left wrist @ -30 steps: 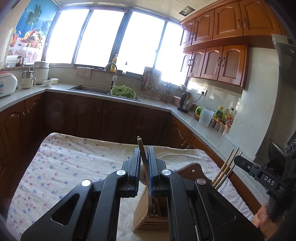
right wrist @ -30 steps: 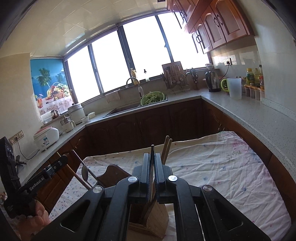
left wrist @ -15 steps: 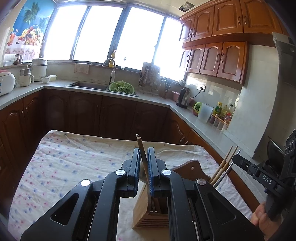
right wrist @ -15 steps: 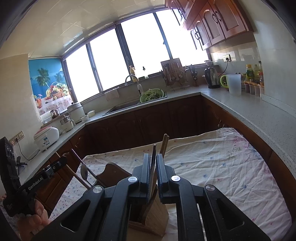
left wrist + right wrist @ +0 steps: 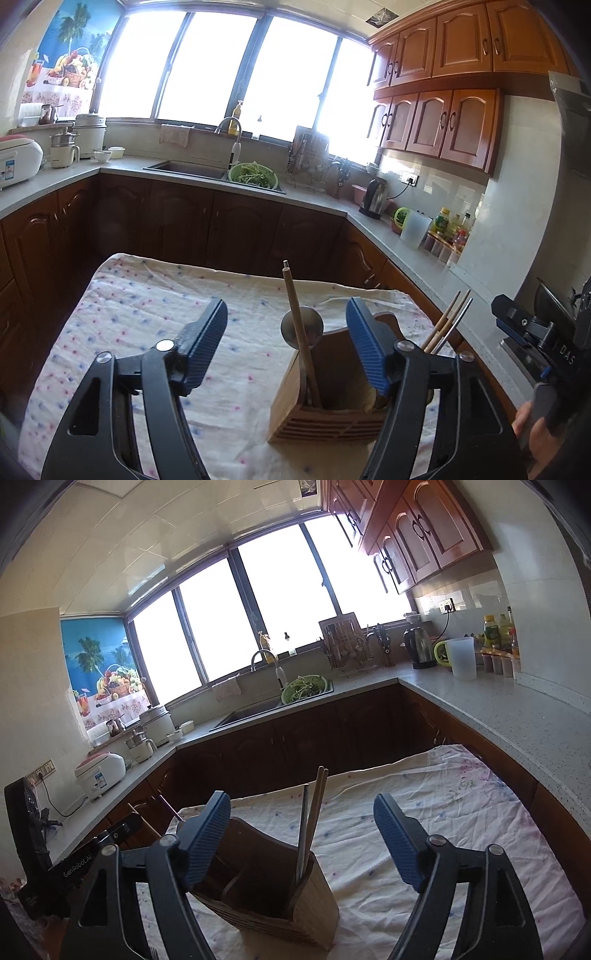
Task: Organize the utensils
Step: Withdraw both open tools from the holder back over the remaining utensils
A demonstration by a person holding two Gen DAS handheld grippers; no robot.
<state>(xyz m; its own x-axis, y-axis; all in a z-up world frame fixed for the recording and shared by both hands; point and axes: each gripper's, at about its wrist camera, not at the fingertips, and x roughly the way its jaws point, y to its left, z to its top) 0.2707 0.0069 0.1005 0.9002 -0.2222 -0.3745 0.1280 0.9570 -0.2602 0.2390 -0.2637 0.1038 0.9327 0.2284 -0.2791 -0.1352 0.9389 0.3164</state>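
Kitchen counters and bright windows lie behind a surface [image 5: 155, 295] draped in a dotted cloth. Both sets of jaws have just been opening and now stand wide, pads touching nothing. Between the left gripper's [image 5: 286, 345] jaws a wooden-handled ladle [image 5: 297, 328] stands free in the wooden utensil holder [image 5: 325, 413]. Between the right gripper's [image 5: 301, 843] jaws, nearer its left pad, chopsticks [image 5: 314, 812] lean in the holder's corner compartment. This reads as the release step: both items look delivered. Next, each gripper should draw straight back without brushing the handles, then seek any utensil not yet sorted; none shows on the cloth.
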